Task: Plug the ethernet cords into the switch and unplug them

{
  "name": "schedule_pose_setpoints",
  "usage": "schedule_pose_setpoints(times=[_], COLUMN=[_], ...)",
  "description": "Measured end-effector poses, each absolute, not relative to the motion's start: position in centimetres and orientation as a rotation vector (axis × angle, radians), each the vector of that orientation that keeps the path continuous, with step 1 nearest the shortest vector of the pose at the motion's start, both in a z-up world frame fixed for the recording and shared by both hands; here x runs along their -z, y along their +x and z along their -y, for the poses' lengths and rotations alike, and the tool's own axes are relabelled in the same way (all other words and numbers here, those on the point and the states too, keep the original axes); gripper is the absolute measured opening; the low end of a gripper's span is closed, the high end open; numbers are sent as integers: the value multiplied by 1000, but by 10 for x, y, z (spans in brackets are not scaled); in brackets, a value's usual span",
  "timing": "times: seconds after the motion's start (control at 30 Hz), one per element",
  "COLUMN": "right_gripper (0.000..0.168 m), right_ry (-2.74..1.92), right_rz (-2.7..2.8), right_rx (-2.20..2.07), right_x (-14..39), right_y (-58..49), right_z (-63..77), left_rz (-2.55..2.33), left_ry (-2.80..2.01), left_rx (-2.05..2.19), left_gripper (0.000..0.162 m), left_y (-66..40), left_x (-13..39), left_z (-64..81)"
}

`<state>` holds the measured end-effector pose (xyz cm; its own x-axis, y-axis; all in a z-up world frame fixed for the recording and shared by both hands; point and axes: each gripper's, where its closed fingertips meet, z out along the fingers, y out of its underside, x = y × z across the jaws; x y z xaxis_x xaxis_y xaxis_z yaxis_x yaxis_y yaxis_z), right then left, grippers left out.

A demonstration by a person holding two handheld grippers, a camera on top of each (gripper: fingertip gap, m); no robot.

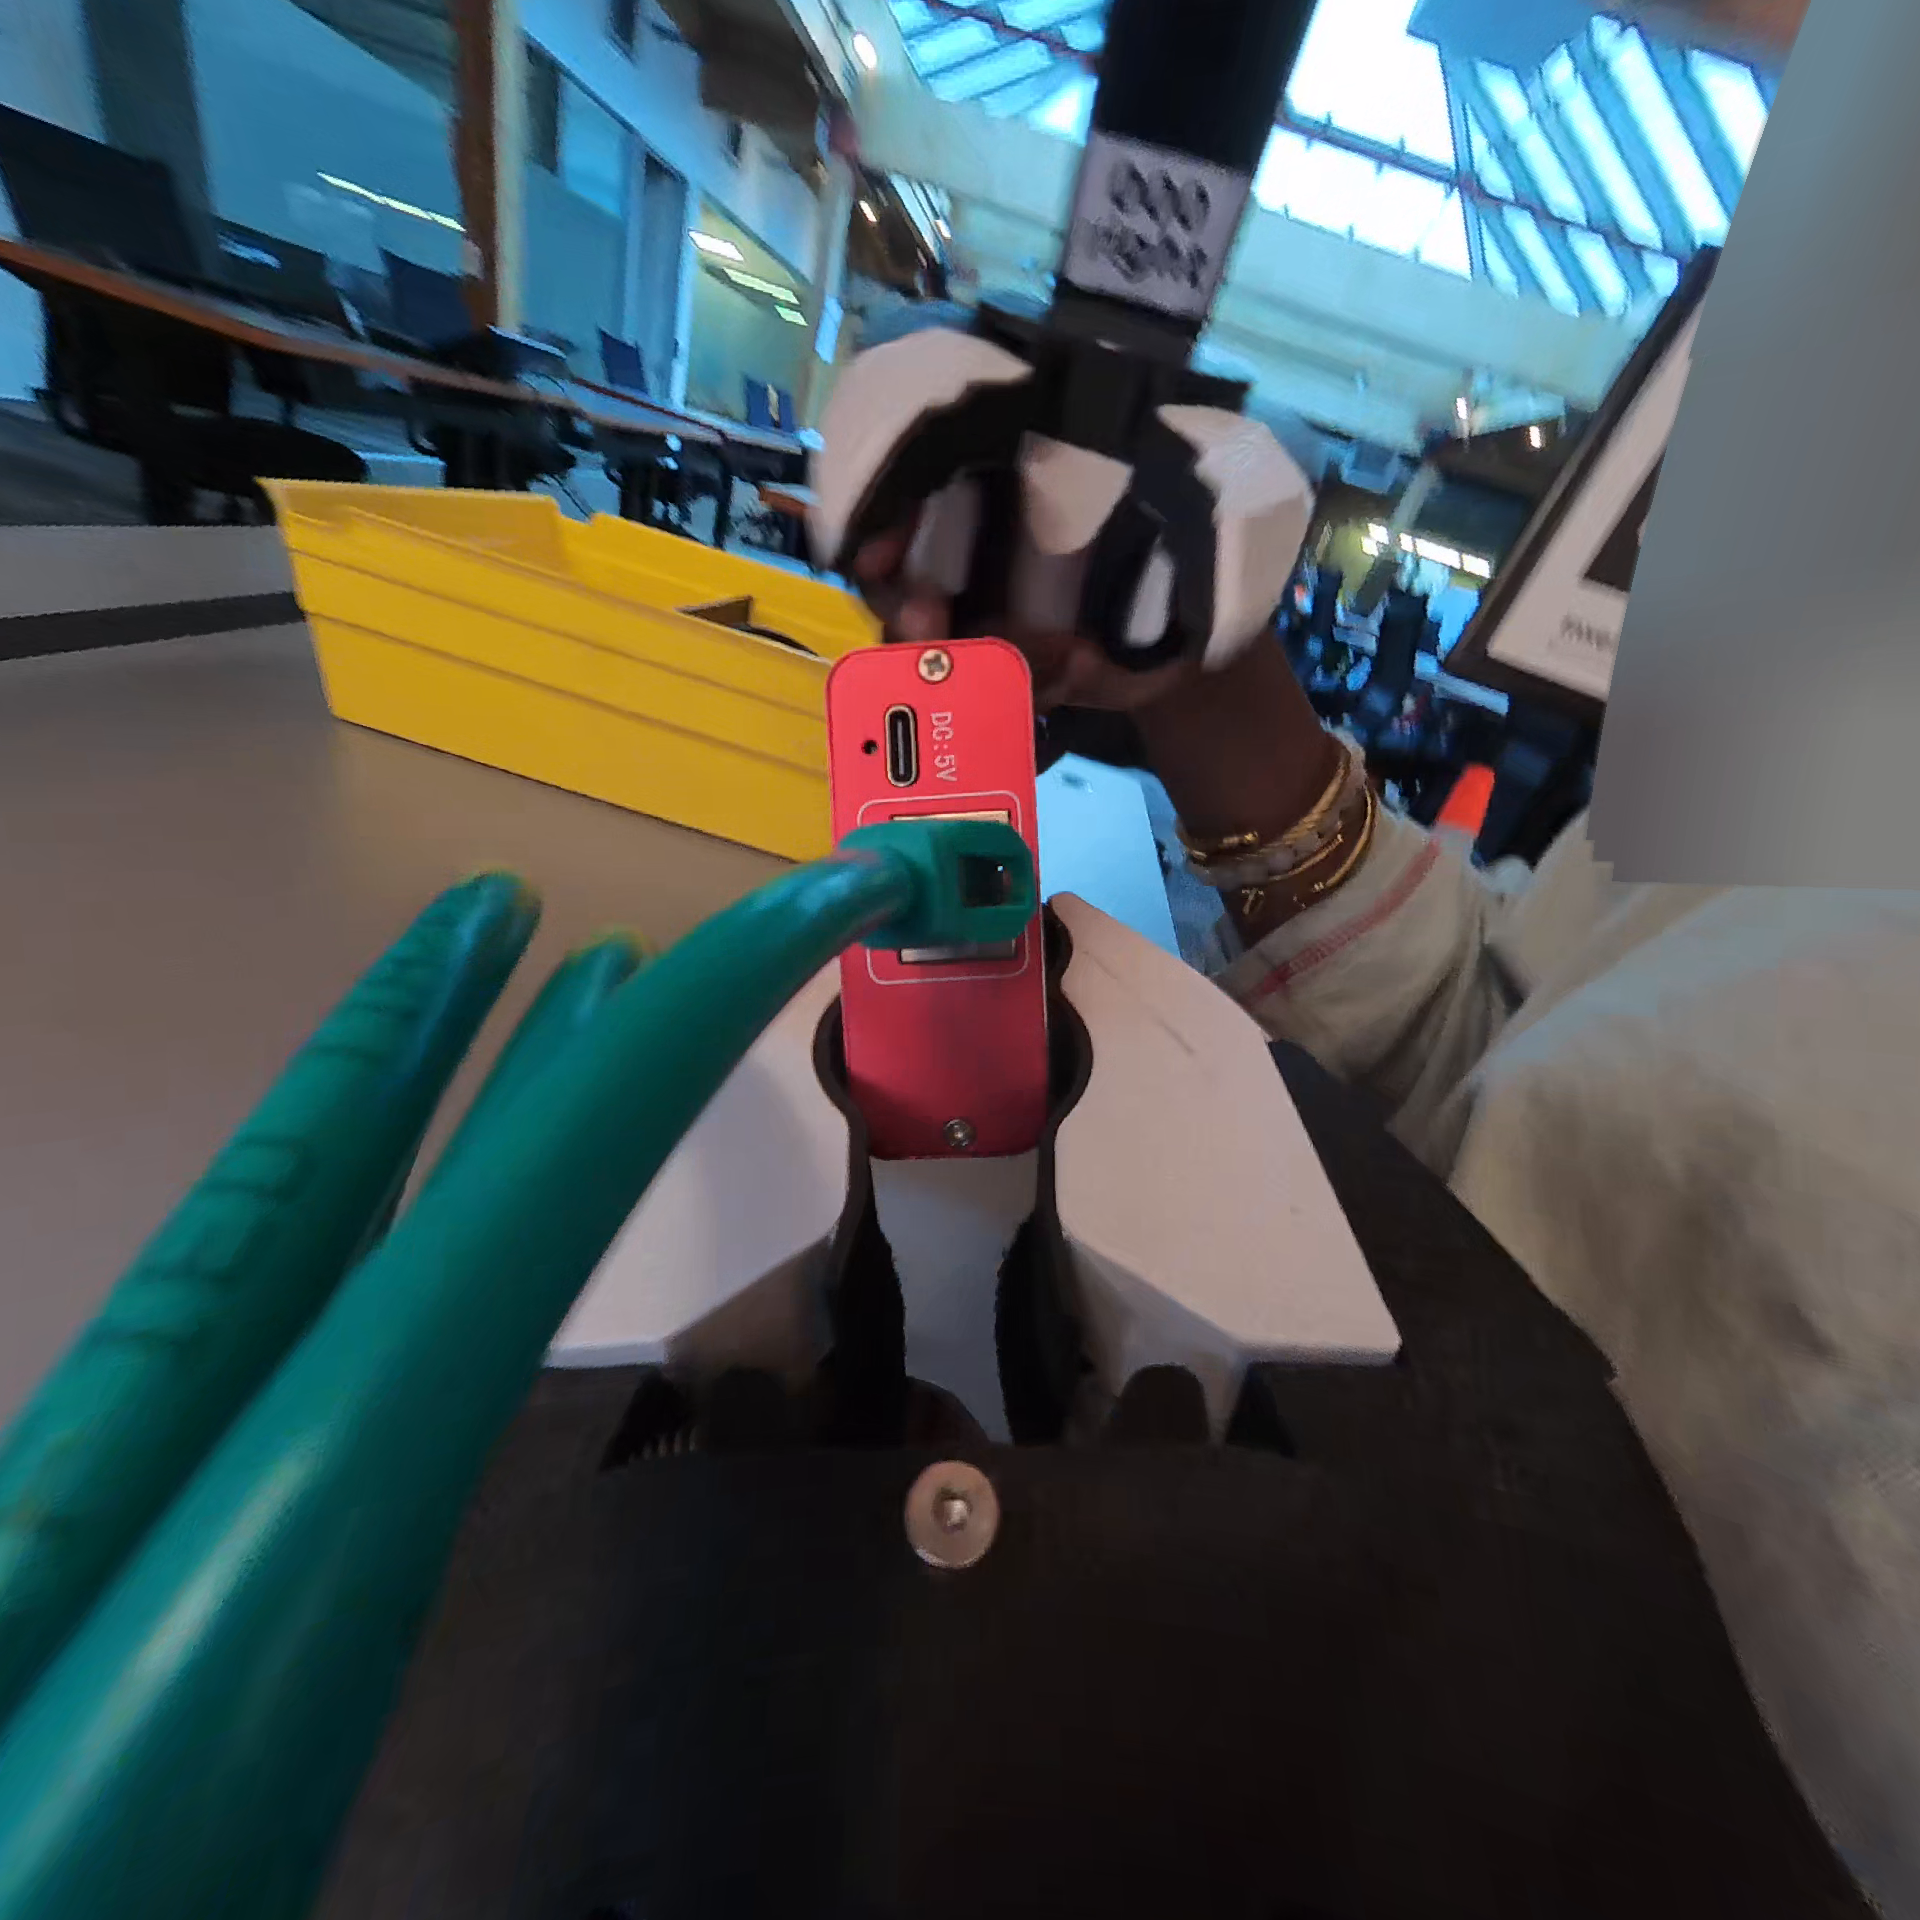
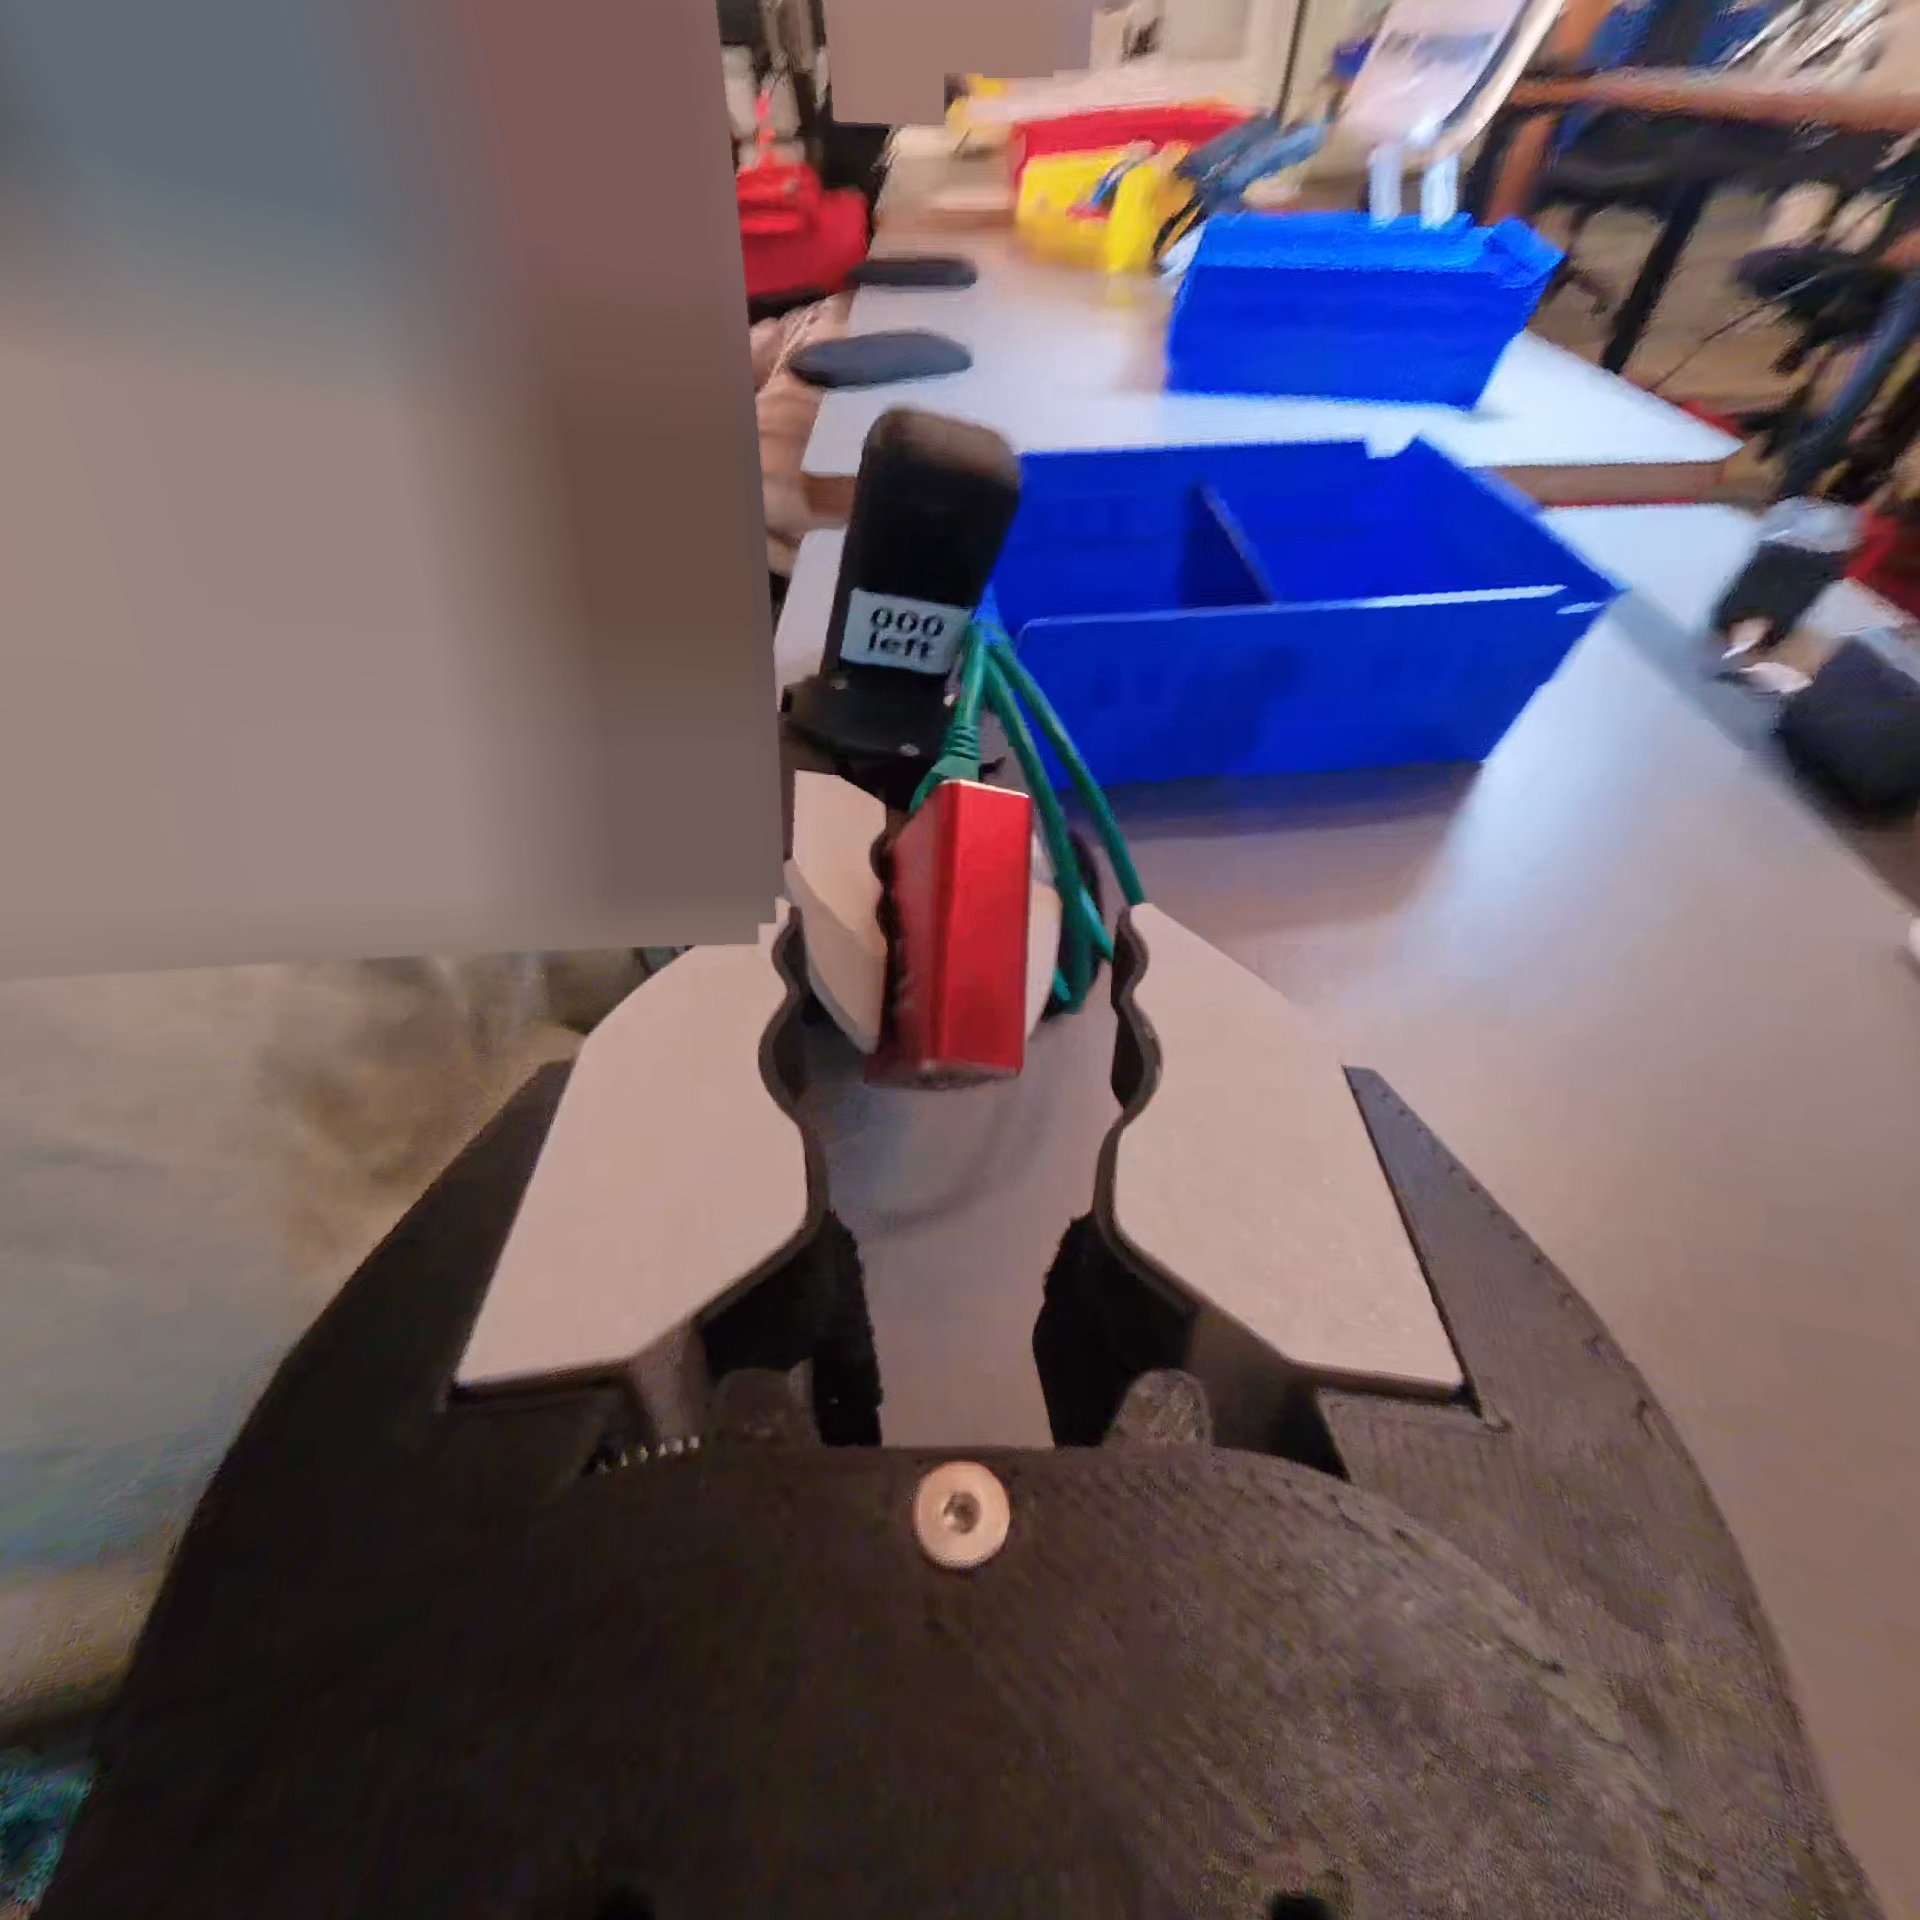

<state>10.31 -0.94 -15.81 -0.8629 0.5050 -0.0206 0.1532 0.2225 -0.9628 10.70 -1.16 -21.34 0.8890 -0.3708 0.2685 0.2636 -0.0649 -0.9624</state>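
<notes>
The left gripper [image 1: 951, 1049] clamps the red switch [image 1: 935, 894] — one green ethernet cord [image 1: 582, 1049] is plugged into it; behind the switch, the right gripper [image 2: 956, 1049] gapes empty.

Left gripper [image 1: 951, 1049] clamps red switch [image 1: 935, 914], green cord [image 1: 582, 1039] plugged.

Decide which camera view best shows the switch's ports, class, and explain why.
The left wrist view: the switch faces the camera, ports visible, one green plug seated. The right wrist view shows only its plain red side.
</notes>
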Motion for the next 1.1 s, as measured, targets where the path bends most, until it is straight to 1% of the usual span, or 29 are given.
schedule_pose_setpoints(times=[0.07, 0.13, 0.17, 0.2, 0.23, 0.33, 0.43, 0.53, 0.63, 0.73, 0.8, 0.83, 0.87, 0.93, 1.0, 1.1], right_gripper=[55, 50, 45, 35, 31, 29, 28, 28, 28, 28, 28, 28, 28, 30, 30, 31], right_ry=[-603, -599, -590, -585, -575, -550, -616, -732, -787, -785, -765, -770, -777, -800, -774, -743], right_rz=[2326, 2407, 2453, 2500, 2547, 2478, 2193, 1744, 1255, 912, 779, 747, 749, 789, 818, 1069], right_rx=[-1641, -1612, -1591, -1554, -1523, -1627, -1865, -2154, -2391, -2512, -2571, -2581, -2579, -2533, -2513, -2452], right_x=[175, 185, 190, 197, 202, 197, 180, 151, 127, 122, 123, 125, 128, 135, 136, 140], right_y=[98, 94, 93, 93, 95, 96, 87, 77, 75, 75, 75, 73, 71, 65, 65, 67], right_z=[30, 43, 48, 51, 53, 56, 50, 28, 5, 2, 9, 14, 21, 34, 38, 43], left_rz=[-127, -160, -174, -186, -189, -175, -79, 21, 81, 116, 126, 124, 121, 113, 92, 44], left_ry=[-1578, -1601, -1609, -1615, -1624, -1564, -1396, -1252, -1186, -1176, -1169, -1160, -1149, -1127, -1141, -1164], left_rx=[522, 519, 518, 518, 515, 531, 563, 593, 622, 660, 653, 640, 624, 594, 595, 615], left_gripper=[28, 28, 28, 28, 28, 28, 42, 52, 58, 61, 60, 57, 51, 30, 29, 28], left_y=[113, 118, 120, 122, 122, 120, 106, 90, 84, 85, 86, 86, 85, 81, 81, 81], left_x=[217, 220, 221, 222, 224, 215, 192, 174, 166, 165, 165, 164, 162, 161, 161, 161], left_z=[11, 11, 10, 11, 10, 12, 20, 26, 28, 25, 23, 24, 26, 30, 34, 39])
